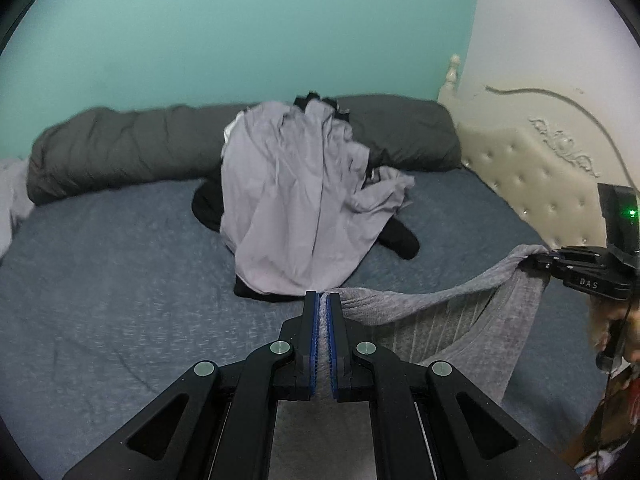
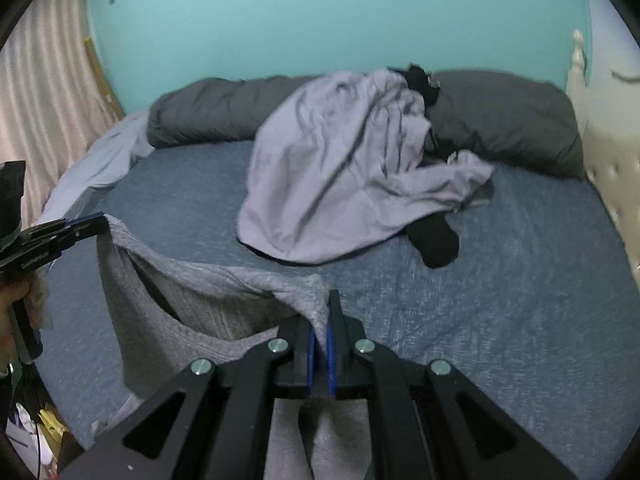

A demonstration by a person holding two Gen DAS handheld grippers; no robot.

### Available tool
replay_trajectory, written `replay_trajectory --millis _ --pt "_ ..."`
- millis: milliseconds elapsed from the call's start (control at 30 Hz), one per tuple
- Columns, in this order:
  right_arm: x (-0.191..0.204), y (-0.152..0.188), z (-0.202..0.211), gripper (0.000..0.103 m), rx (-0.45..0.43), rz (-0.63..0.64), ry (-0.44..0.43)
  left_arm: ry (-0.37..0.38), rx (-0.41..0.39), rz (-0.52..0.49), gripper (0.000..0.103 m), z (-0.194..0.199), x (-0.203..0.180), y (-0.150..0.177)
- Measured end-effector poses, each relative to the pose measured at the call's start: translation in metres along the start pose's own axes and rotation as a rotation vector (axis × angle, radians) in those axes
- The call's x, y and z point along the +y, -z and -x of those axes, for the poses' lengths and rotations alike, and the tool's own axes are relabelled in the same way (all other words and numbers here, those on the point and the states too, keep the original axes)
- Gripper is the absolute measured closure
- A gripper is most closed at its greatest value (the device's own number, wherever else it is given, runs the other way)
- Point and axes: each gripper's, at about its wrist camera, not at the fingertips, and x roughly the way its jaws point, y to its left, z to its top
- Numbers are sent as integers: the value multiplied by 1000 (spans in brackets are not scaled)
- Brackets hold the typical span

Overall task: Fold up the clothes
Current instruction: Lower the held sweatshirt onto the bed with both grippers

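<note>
A teal wall (image 1: 248, 32) backs the bed (image 1: 100, 280) with its blue-grey sheet, a rolled dark grey duvet (image 1: 120, 148) along it, a cream tufted headboard (image 1: 532, 168) at right, and a pale pleated curtain (image 2: 44, 92) at left.

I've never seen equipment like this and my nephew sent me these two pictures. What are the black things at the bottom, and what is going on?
Those are two handheld claws, one in each of a person's hands, each carrying a wide-angle camera that looks along its fingers. One picture is from the left claw, the other from the right claw; each also shows the other claw at its edge. Both are shut on the top edge of a grey knit garment, holding it stretched between them above the blue bed sheet. Behind lie a lilac garment heaped over black clothes, and a dark grey duvet.
</note>
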Motion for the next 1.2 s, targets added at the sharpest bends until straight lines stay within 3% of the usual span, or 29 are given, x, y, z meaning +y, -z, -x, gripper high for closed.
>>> replay_trajectory --millis 433,767,1000,1067,1200 --pt "-50 -19 -143 99 118 -62 -10 6 127 83 99 -157 48 -2" --pt "-63 -47 -205 99 128 -86 19 -3 151 127 103 -216 74 -13" --pt "-70 -25 -272 98 275 -98 53 0 201 93 103 -255 81 -5" --pt "-80 -19 -278 95 289 -128 51 23 224 94 103 -260 85 8" --pt "-98 -12 -269 66 221 -176 37 44 263 79 103 -261 95 32"
